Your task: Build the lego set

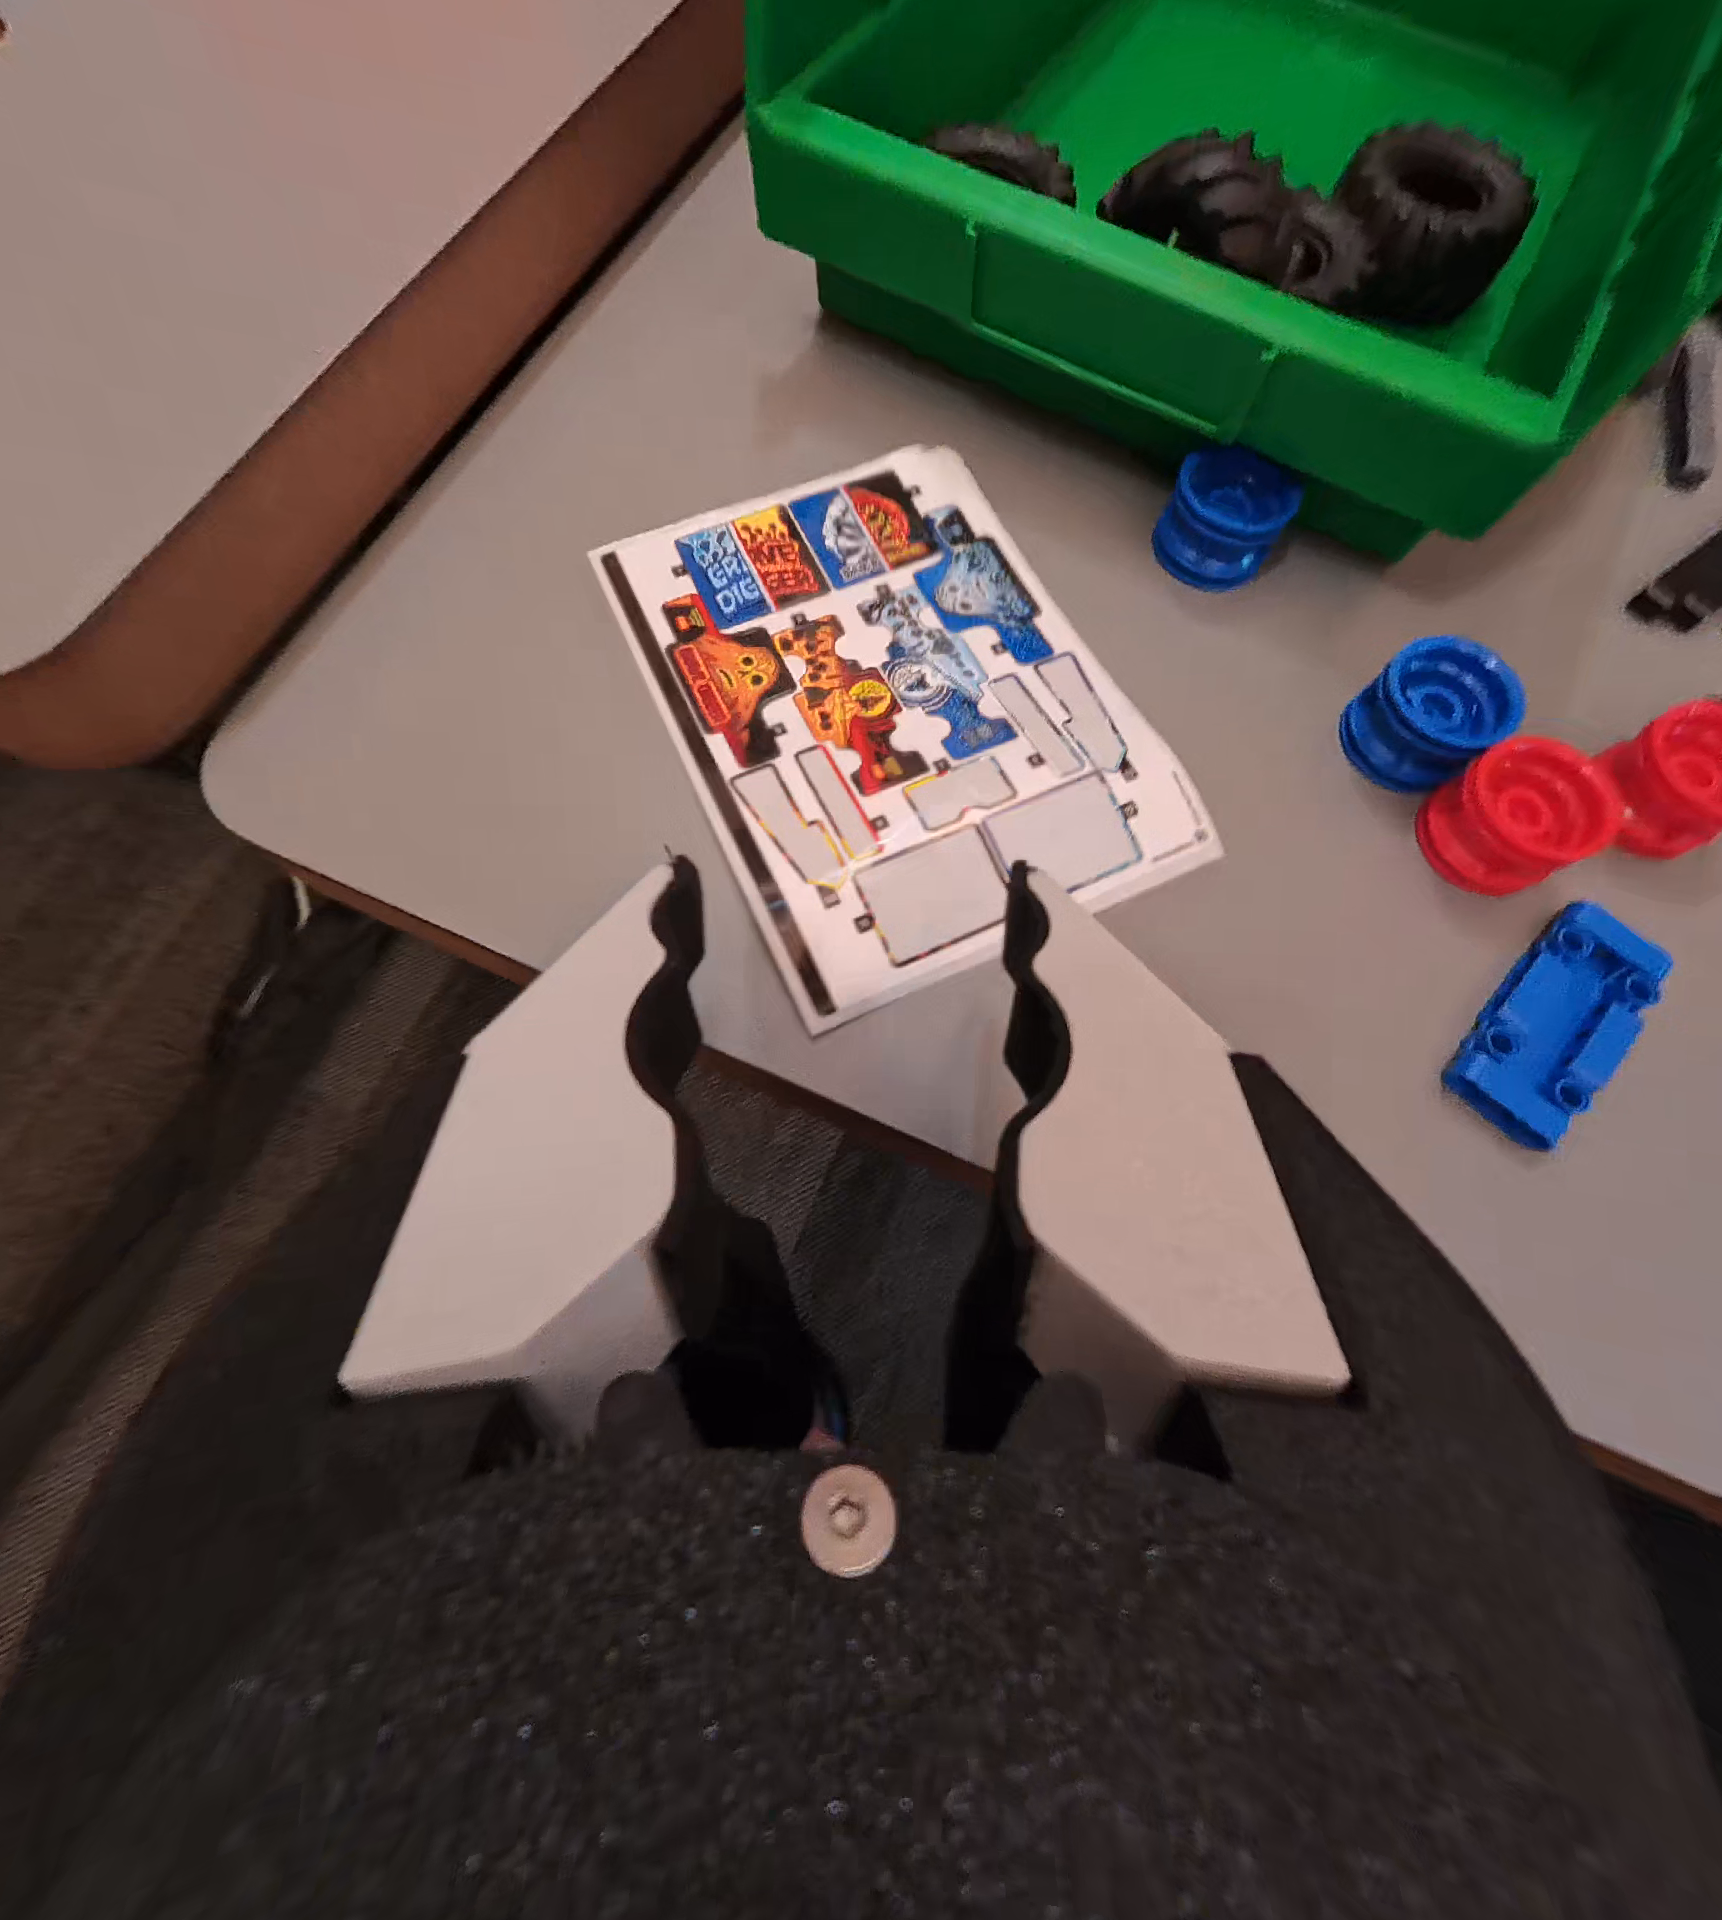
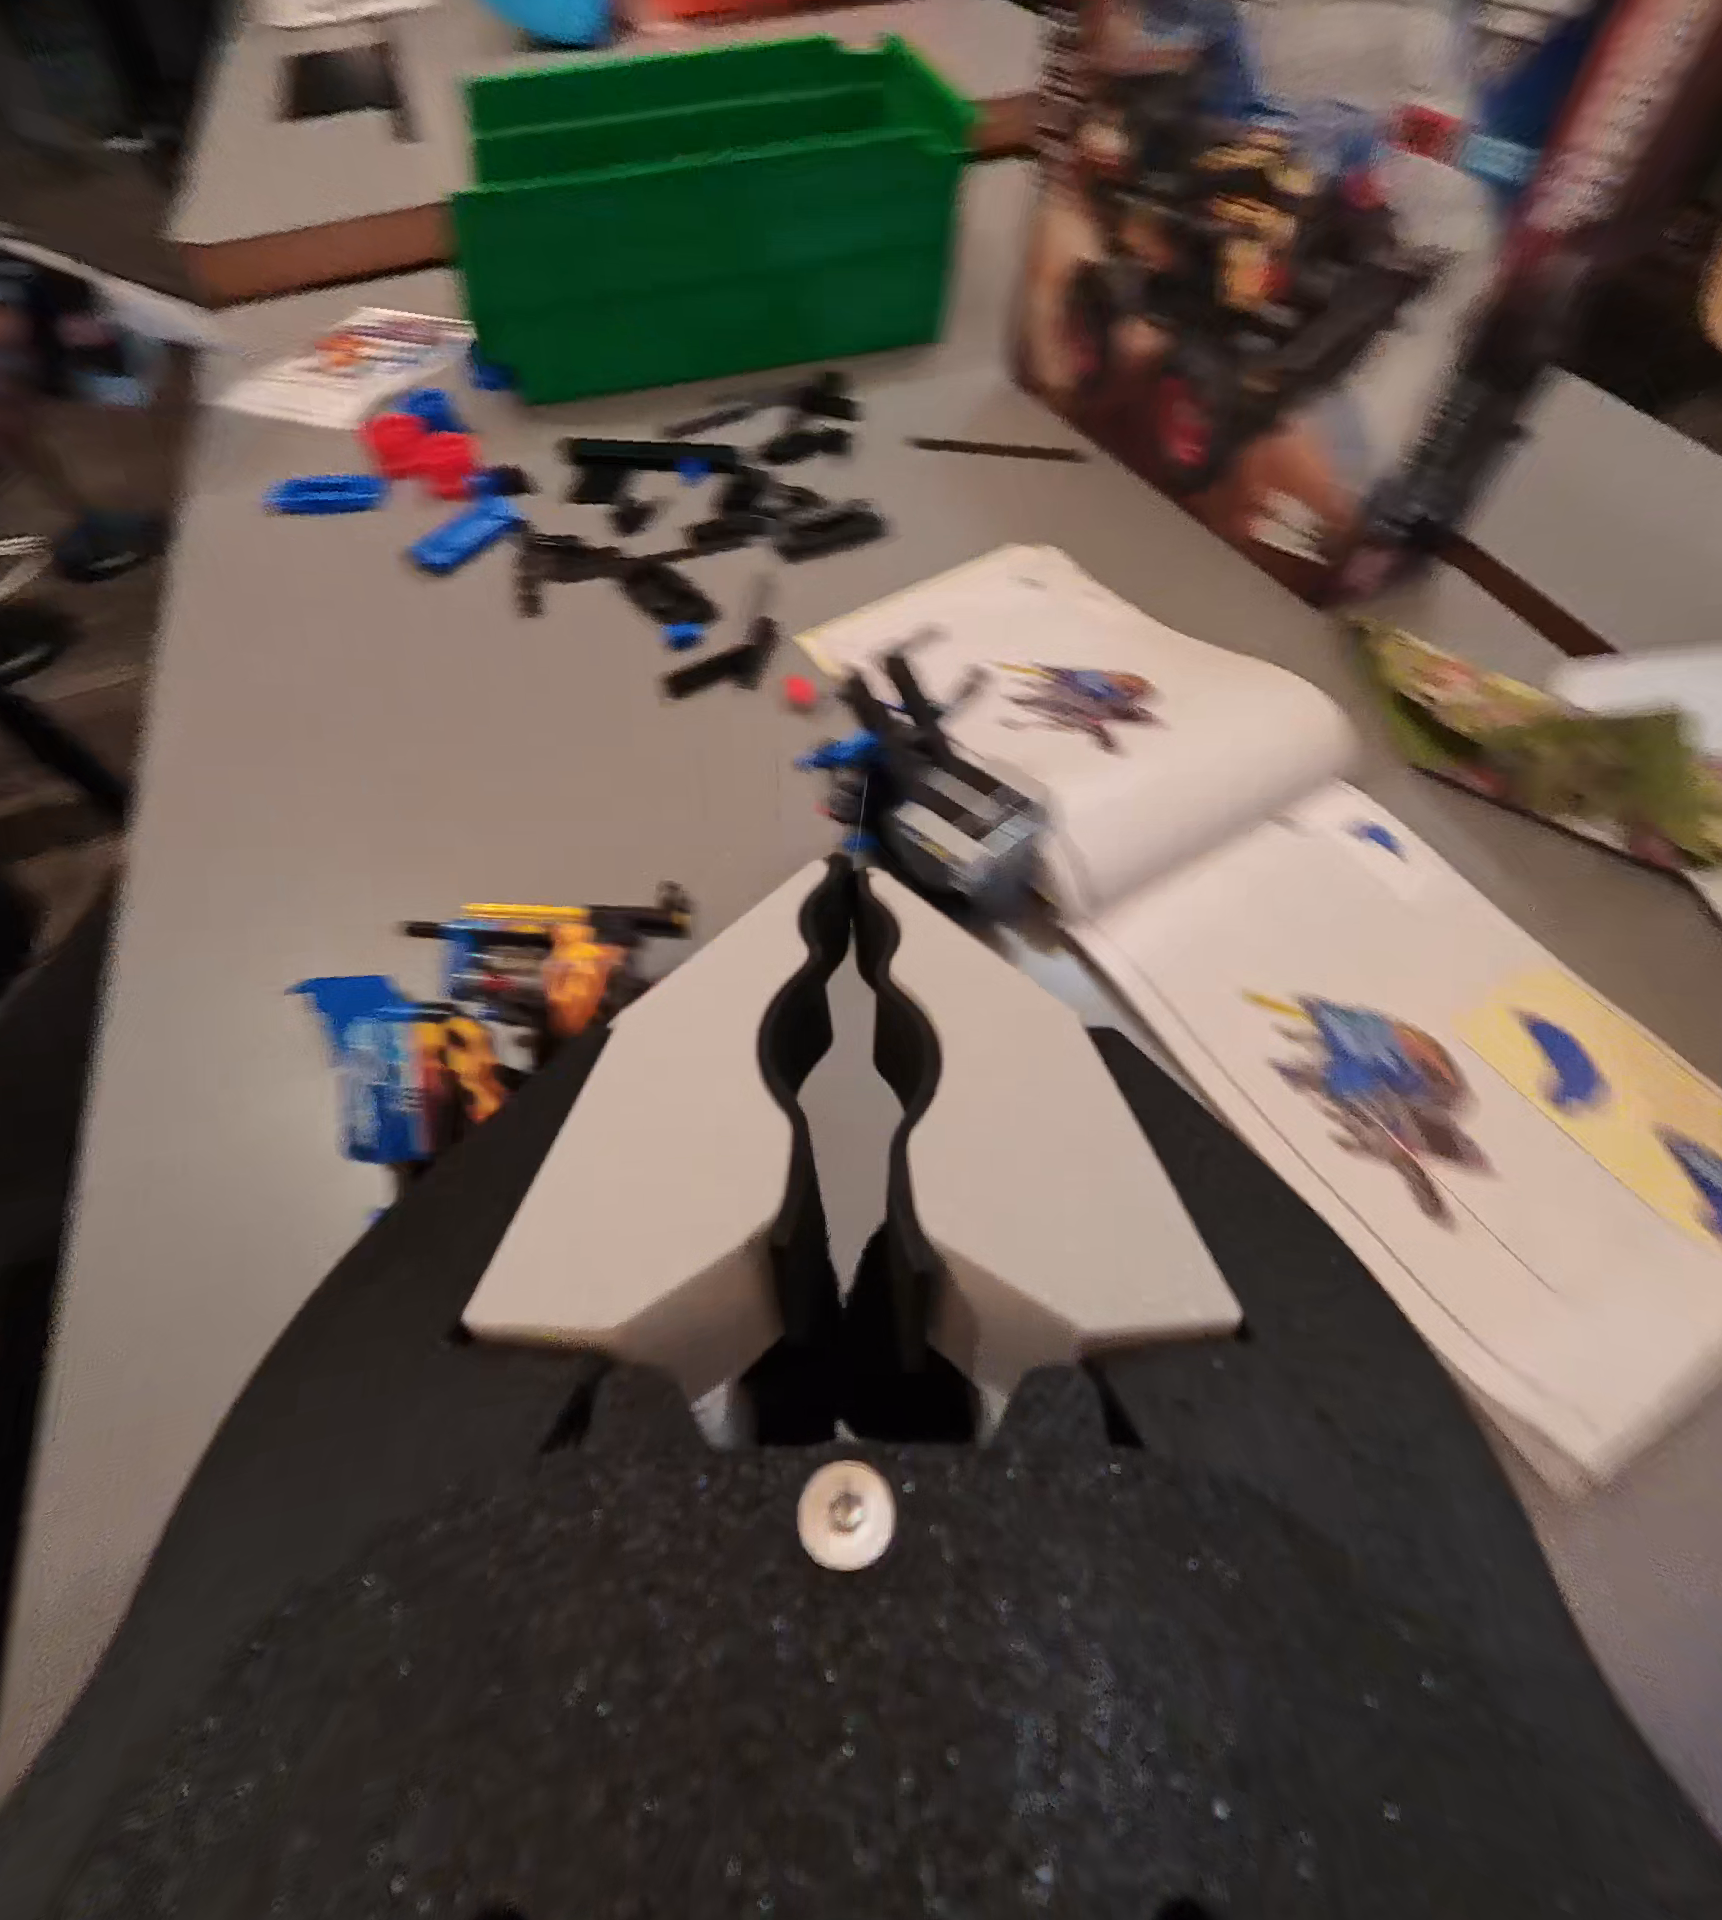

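Hovering over the near corner of the grey table (image 1: 483,665), the left gripper (image 1: 841,883) has its fingers spread wide with nothing between them, and the sticker sheet (image 1: 898,717) lies flat just beyond the tips, its long axis running from about five o'clock to eleven o'clock. Out at three o'clock sit a blue bracket piece (image 1: 1553,1023), two red wheel hubs (image 1: 1517,810) touching each other and a blue hub (image 1: 1428,707) against them; farther, at one o'clock, the green bin (image 1: 1096,291) holds black tyres (image 1: 1428,203), none fitted to a hub. In the blurred right wrist view, the right gripper (image 2: 852,883) is closed almost completely; a thin blue sliver shows at the tips, but I cannot tell whether it is pinched there. Just past it at twelve to one o'clock a small black, grey and blue sub-assembly (image 2: 940,790) rests on the open instruction booklet (image 2: 1200,758), its long axis pointing towards eleven o'clock. A yellow and blue built section (image 2: 514,977) lies at ten o'clock, and loose black beams (image 2: 722,509) scatter beyond. Judging by this, the build is at an early to middle stage: a couple of sections are together, while wheels, stickers and many beams remain.
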`<state>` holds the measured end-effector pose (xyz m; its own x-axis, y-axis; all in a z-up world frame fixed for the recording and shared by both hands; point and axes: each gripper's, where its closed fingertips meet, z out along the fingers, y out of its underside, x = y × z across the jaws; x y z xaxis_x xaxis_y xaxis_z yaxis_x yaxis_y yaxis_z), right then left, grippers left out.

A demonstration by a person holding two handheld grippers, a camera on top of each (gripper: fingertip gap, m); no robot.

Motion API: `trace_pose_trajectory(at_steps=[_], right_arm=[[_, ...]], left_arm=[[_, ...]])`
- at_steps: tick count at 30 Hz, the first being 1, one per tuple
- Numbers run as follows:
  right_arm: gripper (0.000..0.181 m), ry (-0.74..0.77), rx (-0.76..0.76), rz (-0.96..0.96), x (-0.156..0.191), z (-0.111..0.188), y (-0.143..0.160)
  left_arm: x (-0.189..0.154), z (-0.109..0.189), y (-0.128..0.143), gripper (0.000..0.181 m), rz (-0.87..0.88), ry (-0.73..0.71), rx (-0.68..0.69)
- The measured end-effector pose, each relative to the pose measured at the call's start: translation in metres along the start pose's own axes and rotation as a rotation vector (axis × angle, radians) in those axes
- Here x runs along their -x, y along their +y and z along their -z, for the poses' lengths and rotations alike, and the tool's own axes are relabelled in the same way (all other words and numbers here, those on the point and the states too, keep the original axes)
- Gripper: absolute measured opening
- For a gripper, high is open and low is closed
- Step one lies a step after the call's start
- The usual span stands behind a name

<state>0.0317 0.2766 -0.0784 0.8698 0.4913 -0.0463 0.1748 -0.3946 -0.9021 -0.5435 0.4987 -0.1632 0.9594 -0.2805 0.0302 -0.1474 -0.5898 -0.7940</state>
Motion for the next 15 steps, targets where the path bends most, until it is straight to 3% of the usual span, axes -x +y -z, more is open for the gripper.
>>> trace_pose_trajectory(at_steps=[6,11,15], right_arm=[[0.000,0.351,0.083,-0.096,-0.072,0.035,0.039],[0.000,0.473,0.076,-0.135,-0.097,0.056,0.041],[0.000,0.466,-0.025,-0.206,-0.105,0.068,0.031]], left_arm=[[-0.003,0.018,-0.005,0.066,-0.078,-0.065,0.044],[-0.001,0.037,-0.010,0.064,-0.117,-0.135,0.040],[0.003,0.036,-0.011,0.058,-0.168,-0.168,0.026]])
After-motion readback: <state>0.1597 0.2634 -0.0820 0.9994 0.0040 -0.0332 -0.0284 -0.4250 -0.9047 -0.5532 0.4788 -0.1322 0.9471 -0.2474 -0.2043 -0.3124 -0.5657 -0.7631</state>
